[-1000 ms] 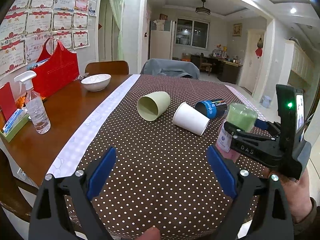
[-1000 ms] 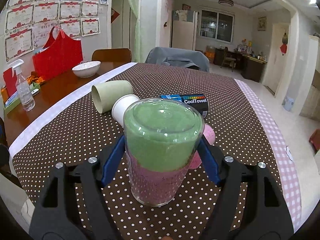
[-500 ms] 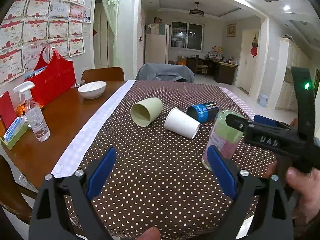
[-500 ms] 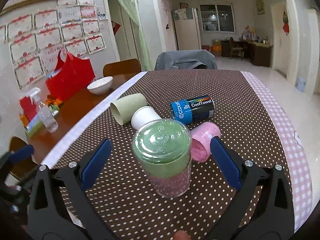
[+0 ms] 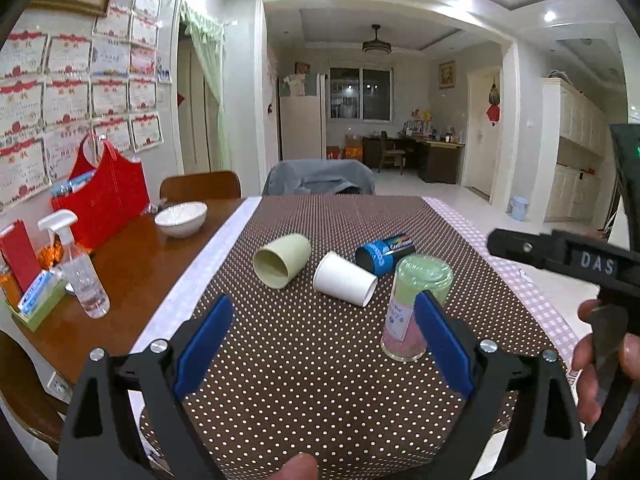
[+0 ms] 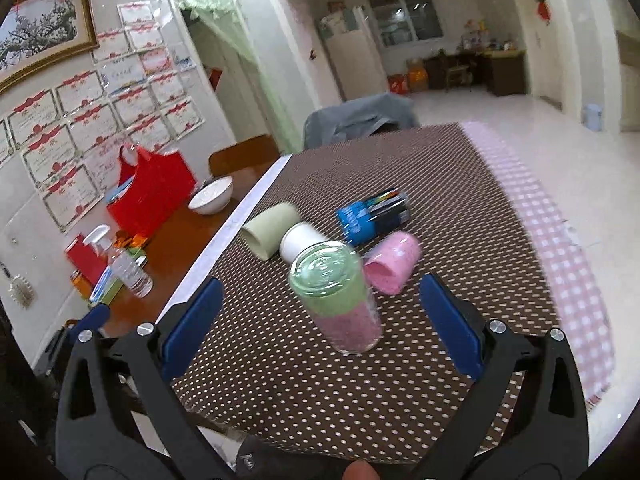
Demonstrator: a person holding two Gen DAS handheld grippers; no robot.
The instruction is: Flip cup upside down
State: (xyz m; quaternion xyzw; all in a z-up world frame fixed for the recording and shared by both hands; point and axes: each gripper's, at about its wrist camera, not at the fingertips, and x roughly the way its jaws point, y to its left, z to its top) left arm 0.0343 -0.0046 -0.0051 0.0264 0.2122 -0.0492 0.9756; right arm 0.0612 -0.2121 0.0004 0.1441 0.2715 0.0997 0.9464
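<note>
The clear plastic cup with a green top part and a pink bottom part (image 6: 336, 300) stands upside down on the brown tablecloth with white dots (image 6: 440, 184). Its flat bottom points up and its open rim sits on the cloth. Nothing is holding it.

The right gripper (image 6: 320, 320) has its two blue fingers (image 6: 192, 324) spread wide, with nothing between them but air. The cup stands in the gap ahead of them, apart from both. The right wrist picture is a bit blurry (mostly the things farther back).

The left gripper (image 5: 322, 342) is wide open too and holds nothing. In the left wrist view the same cup (image 5: 416, 312) shows just behind its right blue finger (image 5: 442, 346), which hides part of the cup's side. Whether they touch I cannot tell. At the right edge of that view, the person's right hand (image 5: 604, 368) holds the black handle of the other gripper.

Other things lie on their sides behind the cup. A pale green cup (image 5: 282, 260) has its open mouth facing the camera. A white paper cup (image 5: 344, 284) lies next to it. A blue and black can (image 5: 382, 254) lies behind the white one. A small pink cup (image 6: 394, 268) lies just beside the upside-down cup.

On the bare wooden part of the table (image 5: 132, 276) sit a white bowl (image 5: 181, 219), a red bag (image 5: 102, 200) and a clear spray bottle (image 5: 78, 264).
</note>
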